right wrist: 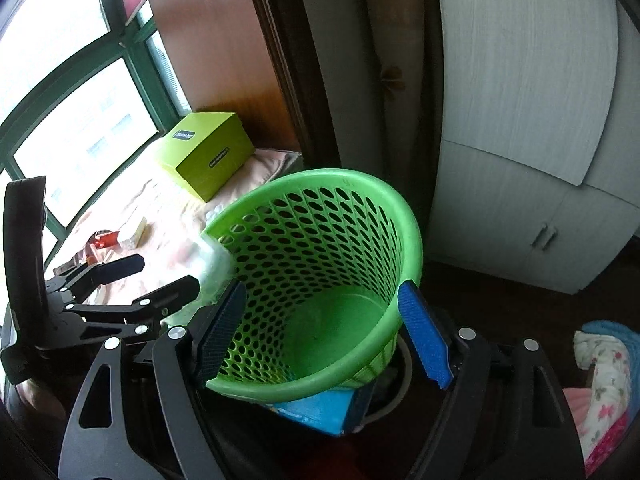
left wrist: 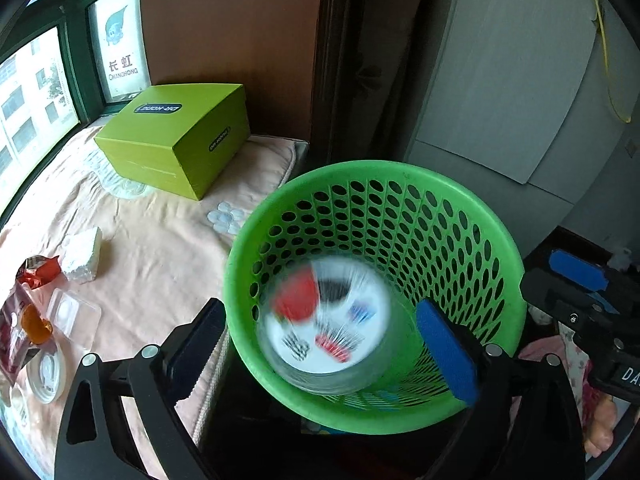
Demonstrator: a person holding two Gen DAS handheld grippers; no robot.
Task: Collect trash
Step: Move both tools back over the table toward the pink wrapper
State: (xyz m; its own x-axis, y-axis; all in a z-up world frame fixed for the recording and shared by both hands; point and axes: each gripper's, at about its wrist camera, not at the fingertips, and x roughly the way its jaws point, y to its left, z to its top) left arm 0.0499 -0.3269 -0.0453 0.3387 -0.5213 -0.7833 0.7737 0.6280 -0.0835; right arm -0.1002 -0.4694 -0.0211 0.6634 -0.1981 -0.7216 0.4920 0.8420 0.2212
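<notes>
A green perforated basket [left wrist: 472,216] [right wrist: 352,184] stands tilted beside the bed. A round clear container [left wrist: 328,320] with a white printed top shows motion-blurred over the basket's mouth, loose between the wide-apart fingers of my left gripper [left wrist: 320,308], which is open and touches nothing. From the right wrist it is a pale blur [right wrist: 212,260] at the basket's left rim, just off the left gripper [right wrist: 168,272]. My right gripper [right wrist: 323,286] [left wrist: 580,280] is open and empty, in front of the basket.
On the pink bed cover [left wrist: 160,248] lie a red wrapper [left wrist: 40,270], a white foam block [left wrist: 84,256], a clear blister pack [left wrist: 74,314] and a white lid [left wrist: 48,376]. A green box [left wrist: 176,136] sits by the window. A blue box [right wrist: 316,408] lies under the basket; white cupboards [right wrist: 520,200] stand behind.
</notes>
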